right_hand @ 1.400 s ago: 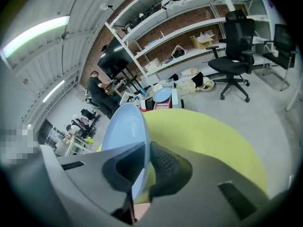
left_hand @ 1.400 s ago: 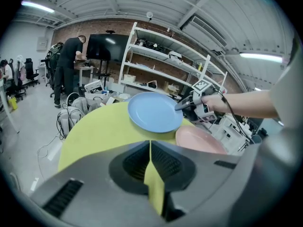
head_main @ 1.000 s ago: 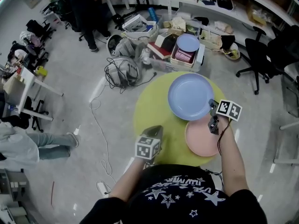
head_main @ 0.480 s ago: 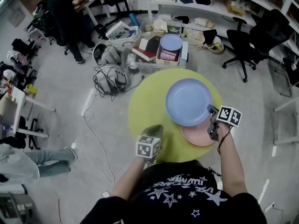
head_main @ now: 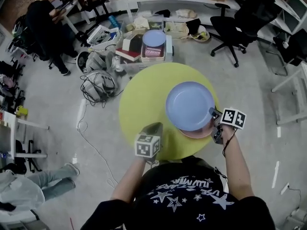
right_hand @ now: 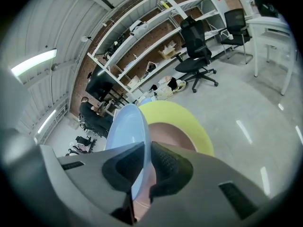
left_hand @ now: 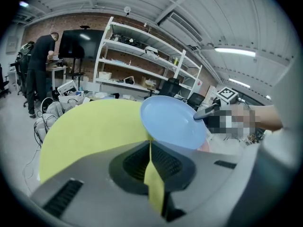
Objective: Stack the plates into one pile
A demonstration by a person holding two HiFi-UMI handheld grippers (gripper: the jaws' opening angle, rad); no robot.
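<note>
Grey floor lies all round a round yellow-green table, matt and bare on its left half. Closest in, both forearms reach forward from the person's dark star-print shirt. The left gripper slopes down over the table's near edge, its jaws all but together with only a sliver of table colour showing between the ribbed dark pads and nothing held. Its hand is hidden under the marker cube. The right forearm is bare, with a cable running along it. The right gripper is at the near-right edge, its jaws closed onto the rim of the blue plate, which runs thin and edge-on between the pads in the right gripper view.

This plate is smooth, shallow and round with a low raised rim. It hangs over the pink plate, which lies at the table's near-right edge. Only a crescent of pink shows at the blue rim nearest the person. Whether the two plates touch cannot be told.

Beyond the far edge, crates stand on the floor, one carrying a second blue plate. A coil of cables lies to their left. Farther off stand black office chairs and white shelving, too small to read in detail. A person is at a desk in the far left corner.
</note>
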